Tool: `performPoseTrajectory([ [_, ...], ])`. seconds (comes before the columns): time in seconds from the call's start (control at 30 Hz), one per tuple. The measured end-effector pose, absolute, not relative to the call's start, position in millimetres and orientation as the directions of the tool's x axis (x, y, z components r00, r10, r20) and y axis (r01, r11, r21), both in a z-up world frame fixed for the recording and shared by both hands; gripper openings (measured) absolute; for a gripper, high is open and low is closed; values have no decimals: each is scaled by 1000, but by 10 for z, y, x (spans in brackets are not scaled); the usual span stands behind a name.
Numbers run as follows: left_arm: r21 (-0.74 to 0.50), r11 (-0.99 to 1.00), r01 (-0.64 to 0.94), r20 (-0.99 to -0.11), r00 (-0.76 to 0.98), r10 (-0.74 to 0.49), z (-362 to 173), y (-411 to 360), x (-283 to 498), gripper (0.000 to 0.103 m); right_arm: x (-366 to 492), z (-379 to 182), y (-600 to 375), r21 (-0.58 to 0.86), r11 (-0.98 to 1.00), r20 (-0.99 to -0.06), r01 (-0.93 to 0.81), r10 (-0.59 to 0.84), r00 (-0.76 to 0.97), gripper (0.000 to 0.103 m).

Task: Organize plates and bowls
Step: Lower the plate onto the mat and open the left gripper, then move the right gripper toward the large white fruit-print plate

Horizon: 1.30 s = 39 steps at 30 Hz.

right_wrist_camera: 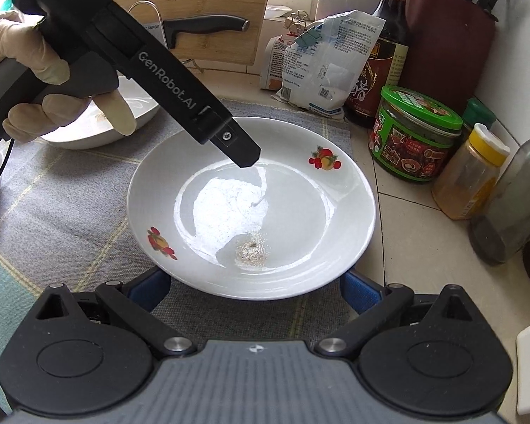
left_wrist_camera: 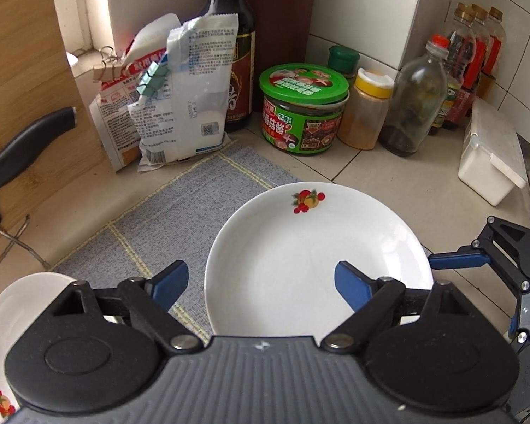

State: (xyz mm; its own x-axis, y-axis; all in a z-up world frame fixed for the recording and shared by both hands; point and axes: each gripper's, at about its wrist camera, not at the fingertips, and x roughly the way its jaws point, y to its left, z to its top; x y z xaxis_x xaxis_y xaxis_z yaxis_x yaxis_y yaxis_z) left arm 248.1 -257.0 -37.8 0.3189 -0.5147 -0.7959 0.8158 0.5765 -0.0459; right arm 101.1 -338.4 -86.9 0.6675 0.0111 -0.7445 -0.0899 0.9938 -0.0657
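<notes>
The plate (right_wrist_camera: 251,208) lies flat on the grey mat (right_wrist_camera: 70,212) on the tabletop (left_wrist_camera: 406,190), its near rim hidden behind both claws. The left claw (left_wrist_camera: 261,288) hangs released above it, fingers clear of the rim. The right claw (right_wrist_camera: 254,291) is spread wide, its blue tips mostly hidden under the plate's edge. A second dish (left_wrist_camera: 14,314) is cut off at the left.

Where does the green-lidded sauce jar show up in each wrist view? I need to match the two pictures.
Left wrist view: the sauce jar stands upper centre, beyond the plate.
Right wrist view: the sauce jar is at mid right, right of the plate.
Shared landmark: the yellow-capped spice jar beside it.
</notes>
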Motion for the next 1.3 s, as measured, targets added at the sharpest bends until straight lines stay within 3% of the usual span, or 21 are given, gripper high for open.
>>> performPoseTrajectory([
  [0.13, 8, 599, 801, -777, 381, -500, -155, -2405, 2248, 90, 870, -766, -3304, -60, 998, -737, -31, -24, 675, 103],
  [0.53, 9, 696, 718, -687, 510, -517, 281, -1683, 1262, 95, 389, -594, -2897, 20, 998, -685, 57, -28, 728, 103],
  [1.3, 21, 867, 498, -648, 667, -368, -9, -597, -149, 95, -343, -519, -2281, 29, 990, -668, -139, 123, 734, 103],
])
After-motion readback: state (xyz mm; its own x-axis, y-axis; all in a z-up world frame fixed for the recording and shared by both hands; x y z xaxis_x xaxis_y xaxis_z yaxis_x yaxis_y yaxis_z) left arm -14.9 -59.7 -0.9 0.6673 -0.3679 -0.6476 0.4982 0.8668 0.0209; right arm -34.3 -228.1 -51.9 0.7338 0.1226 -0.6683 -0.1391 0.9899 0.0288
